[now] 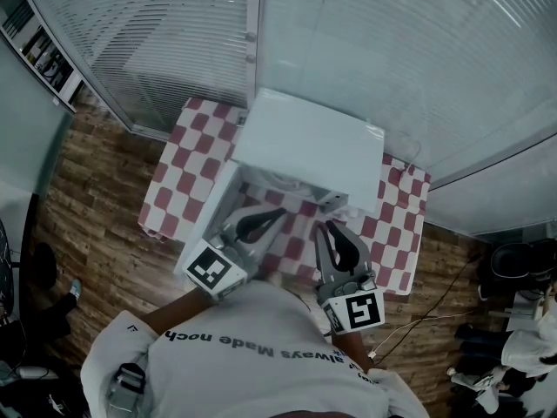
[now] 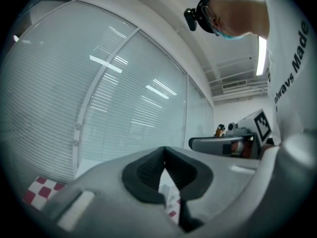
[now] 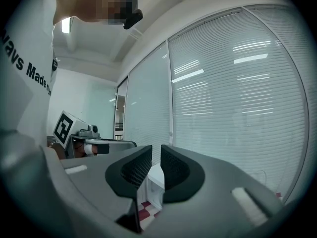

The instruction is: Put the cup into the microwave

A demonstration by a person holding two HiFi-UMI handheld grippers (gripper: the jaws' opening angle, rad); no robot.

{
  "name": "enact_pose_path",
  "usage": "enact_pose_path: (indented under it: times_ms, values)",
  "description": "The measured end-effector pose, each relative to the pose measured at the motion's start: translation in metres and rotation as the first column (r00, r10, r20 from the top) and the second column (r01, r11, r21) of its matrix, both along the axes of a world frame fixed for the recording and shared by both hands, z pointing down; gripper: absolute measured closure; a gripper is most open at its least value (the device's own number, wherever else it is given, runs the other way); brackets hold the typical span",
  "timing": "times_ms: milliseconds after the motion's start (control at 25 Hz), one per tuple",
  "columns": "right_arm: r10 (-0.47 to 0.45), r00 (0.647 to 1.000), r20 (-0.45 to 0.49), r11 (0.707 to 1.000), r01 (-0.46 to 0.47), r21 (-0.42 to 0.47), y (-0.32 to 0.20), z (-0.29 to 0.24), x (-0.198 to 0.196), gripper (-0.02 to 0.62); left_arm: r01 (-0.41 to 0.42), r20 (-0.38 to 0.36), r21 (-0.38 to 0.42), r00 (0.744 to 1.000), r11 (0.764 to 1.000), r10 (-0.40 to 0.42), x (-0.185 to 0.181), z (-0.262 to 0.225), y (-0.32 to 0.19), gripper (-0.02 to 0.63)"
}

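White against the red-and-white checked surface (image 1: 187,159), the microwave (image 1: 309,142) stands straight ahead of both grippers, with its door (image 1: 213,212) swung open leftward. The left gripper (image 1: 274,217) has its jaws closed tip to tip on nothing. The right gripper (image 1: 322,229) keeps a narrow, empty gap. I cannot pick out the cup for certain. A pale rounded shape (image 1: 271,179) at the oven mouth may be it, which would put it nearer the left gripper.

A surface draped in a red-and-white checked cloth (image 1: 187,159) stands on a dark wooden plank floor (image 1: 96,207), against glass walls with white blinds (image 1: 418,50). A thin white cable (image 1: 418,320) trails across the floor nearby.
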State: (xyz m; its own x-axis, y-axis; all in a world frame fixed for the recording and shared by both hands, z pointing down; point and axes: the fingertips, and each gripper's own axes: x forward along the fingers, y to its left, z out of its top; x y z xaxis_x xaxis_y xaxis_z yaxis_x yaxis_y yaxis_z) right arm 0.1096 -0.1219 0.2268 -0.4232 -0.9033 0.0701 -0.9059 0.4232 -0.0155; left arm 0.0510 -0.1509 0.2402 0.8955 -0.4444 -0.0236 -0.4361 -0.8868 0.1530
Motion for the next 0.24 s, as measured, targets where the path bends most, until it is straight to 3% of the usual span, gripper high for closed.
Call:
enact_pose_path:
  times_ms: [240]
  values:
    - [0.003, 1.000, -0.005, 1.000, -0.003, 0.006, 0.0008, 0.0010, 0.0005, 0.540, 0.001, 0.013, 0.012, 1.000, 1.000, -0.001, -0.0045, 0.0047, 0.0011, 0.601]
